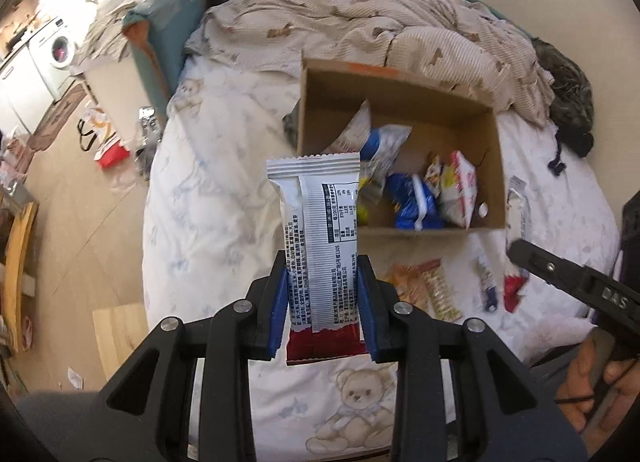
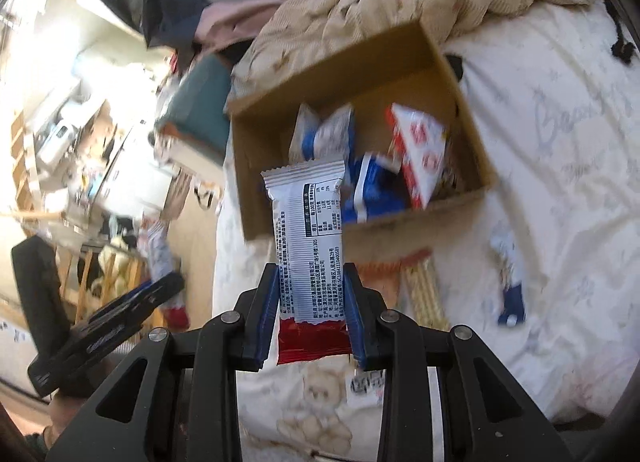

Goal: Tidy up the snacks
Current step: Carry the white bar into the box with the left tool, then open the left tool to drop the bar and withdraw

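L gripper [image 1: 323, 294], blue-padded black jaws: clamped on a white-and-red foil snack bar wrapper [image 1: 316, 230], held upright by its lower half, printed back facing cam, above the sheet. R gripper [image 2: 310, 302]: same state, pads pinching a second white-and-red foil bar wrapper [image 2: 306, 238] w/ red end hanging below the pads.

Just beyond, loose on the white bear-print bed sheet [image 1: 224, 190]: an orange-and-gold flat packet [image 1: 420, 286] and a small blue-and-white sachet [image 1: 488, 282], both short of the box.

Further: open brown cardboard box [image 1: 400, 102] on the bed, already holding blue, white and red packets [image 1: 416, 198] piled toward its near wall. Rumpled beige quilt [image 1: 360, 22] behind.

Risks, judged:
- Both bars head for one box → the two grippers could collide over it.
- Slick foil, grip low on the bar → may pivot or slip out early, landing on the sheet.
- Release too near the front wall → bar hits rim, falls outside.
- Soft mattress → a nudge to the box could tip it.
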`<state>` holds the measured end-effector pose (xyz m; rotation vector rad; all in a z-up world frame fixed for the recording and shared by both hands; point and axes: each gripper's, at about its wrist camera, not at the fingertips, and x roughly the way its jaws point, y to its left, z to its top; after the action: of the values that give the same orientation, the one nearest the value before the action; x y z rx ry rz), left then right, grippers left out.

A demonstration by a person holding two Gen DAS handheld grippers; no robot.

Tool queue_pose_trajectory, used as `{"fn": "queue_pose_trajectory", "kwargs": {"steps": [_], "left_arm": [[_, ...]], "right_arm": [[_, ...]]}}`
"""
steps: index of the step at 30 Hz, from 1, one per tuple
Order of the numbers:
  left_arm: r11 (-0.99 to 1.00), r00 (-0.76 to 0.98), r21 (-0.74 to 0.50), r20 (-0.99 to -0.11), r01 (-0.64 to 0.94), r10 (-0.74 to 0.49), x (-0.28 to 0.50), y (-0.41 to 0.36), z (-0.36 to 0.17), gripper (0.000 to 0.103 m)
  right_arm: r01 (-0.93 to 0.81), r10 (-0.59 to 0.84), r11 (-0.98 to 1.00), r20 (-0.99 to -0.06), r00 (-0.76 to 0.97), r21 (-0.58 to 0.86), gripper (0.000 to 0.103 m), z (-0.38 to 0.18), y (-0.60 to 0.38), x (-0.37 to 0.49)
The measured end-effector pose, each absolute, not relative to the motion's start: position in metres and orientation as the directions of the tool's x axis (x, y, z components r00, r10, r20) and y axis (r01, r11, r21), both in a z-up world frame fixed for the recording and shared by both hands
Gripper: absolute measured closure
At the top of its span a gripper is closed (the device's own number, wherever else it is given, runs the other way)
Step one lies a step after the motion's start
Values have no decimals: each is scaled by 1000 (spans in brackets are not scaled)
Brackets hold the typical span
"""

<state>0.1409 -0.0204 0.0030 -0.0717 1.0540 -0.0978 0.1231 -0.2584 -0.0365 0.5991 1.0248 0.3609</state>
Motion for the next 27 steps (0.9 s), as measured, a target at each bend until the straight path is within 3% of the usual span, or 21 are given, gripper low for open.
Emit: {"fn": "queue_pose_trajectory", "kwargs": {"steps": [14, 27], "left_arm": [[989, 474, -72, -872, 129, -125, 226, -70, -8, 76], [980, 431, -165, -880, 112, -197, 273, -76, -66, 76]], "right_arm": [[20, 492, 810, -698, 521, 586, 71, -44, -264, 219], [57, 453, 842, -760, 466, 536, 70, -78, -255, 268]]}}
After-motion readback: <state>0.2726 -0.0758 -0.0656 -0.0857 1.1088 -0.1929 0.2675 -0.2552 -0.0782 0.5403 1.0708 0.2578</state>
